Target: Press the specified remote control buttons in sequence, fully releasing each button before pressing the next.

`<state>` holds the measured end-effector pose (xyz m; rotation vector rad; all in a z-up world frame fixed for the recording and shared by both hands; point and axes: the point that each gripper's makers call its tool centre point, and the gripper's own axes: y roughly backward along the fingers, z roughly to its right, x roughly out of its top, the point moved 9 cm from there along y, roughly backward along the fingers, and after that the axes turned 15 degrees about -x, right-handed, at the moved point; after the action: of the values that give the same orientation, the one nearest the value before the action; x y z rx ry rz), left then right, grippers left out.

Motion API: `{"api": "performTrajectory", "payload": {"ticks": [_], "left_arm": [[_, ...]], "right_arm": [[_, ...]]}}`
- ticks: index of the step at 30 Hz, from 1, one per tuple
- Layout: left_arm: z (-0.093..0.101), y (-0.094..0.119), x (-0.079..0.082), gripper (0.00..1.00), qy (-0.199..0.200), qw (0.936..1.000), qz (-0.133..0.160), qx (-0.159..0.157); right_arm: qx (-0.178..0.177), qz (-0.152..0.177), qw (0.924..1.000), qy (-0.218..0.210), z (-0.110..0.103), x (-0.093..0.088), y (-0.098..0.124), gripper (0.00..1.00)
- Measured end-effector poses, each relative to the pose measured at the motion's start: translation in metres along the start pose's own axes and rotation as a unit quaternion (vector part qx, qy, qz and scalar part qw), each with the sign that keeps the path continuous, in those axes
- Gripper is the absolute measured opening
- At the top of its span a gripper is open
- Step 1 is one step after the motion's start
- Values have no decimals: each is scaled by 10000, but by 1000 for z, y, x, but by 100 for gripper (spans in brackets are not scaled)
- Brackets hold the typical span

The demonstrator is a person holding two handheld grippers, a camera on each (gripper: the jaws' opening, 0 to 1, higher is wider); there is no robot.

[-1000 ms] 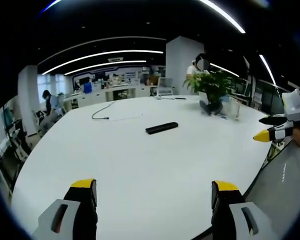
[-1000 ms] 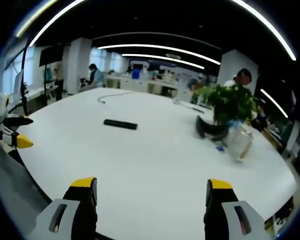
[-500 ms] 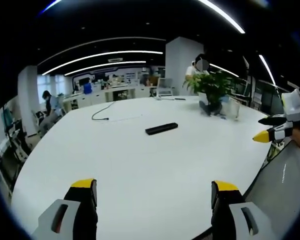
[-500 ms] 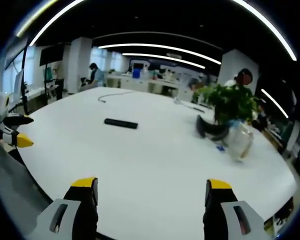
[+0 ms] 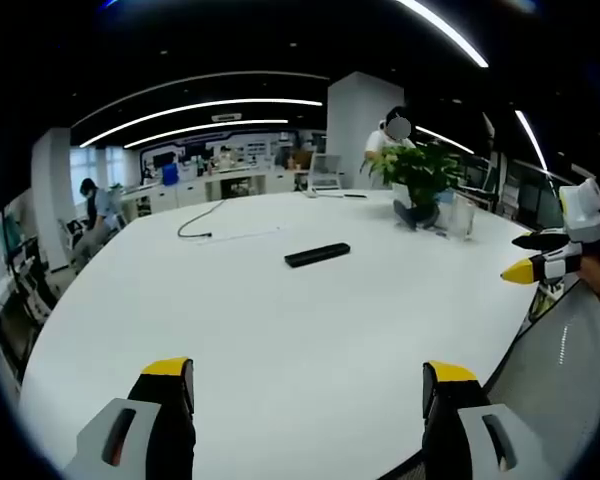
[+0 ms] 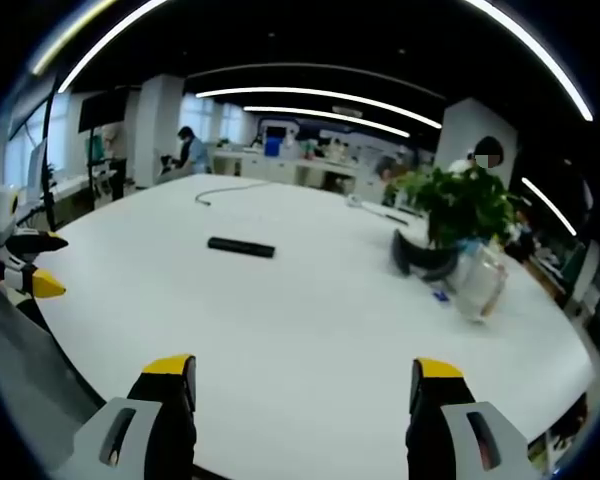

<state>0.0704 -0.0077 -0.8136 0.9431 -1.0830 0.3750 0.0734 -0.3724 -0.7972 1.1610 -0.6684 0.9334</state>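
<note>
Little has moved since a moment ago: the black remote control (image 5: 317, 255) (image 6: 241, 247) stays flat mid-table (image 5: 280, 340), well beyond both grippers. Left gripper (image 5: 307, 375) and right gripper (image 6: 304, 371) hover spread wide, empty. A potted plant (image 6: 458, 215), perhaps beside a glass jar, stands apart.

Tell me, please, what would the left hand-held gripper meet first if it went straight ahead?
Probably bare table; the remote lies farther along roughly that line, though depth is hard to judge.

Left gripper (image 5: 305, 385) jaws spread wide at frame bottom over the white table (image 5: 280, 320); black remote (image 5: 317, 255) lies mid-frame, potted plant (image 5: 420, 180) upper right, right gripper (image 5: 540, 255) at right edge
</note>
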Motion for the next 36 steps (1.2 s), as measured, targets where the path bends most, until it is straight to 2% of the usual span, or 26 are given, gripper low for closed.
{"api": "performTrajectory", "payload": {"ticks": [18,25,30,35,36], "left_arm": [[2,0,4,96,-205,9998,35,-17],[6,-2,6,94,-371,9992,-63,-103],[5,-6,16,92,-655,9977,-119,-134],[-3,-11,32,86,-681,9974,-75,-232],[-5,-14,35,86,-693,9970,-150,-320]], "right_arm": [[14,2,10000,22,0,0,0,85],[9,30,10000,16,0,0,0,84],[-32,62,10000,-13,1,1,1,84],[11,20,10000,6,0,0,0,83],[25,-6,10000,10,0,0,0,82]]}}
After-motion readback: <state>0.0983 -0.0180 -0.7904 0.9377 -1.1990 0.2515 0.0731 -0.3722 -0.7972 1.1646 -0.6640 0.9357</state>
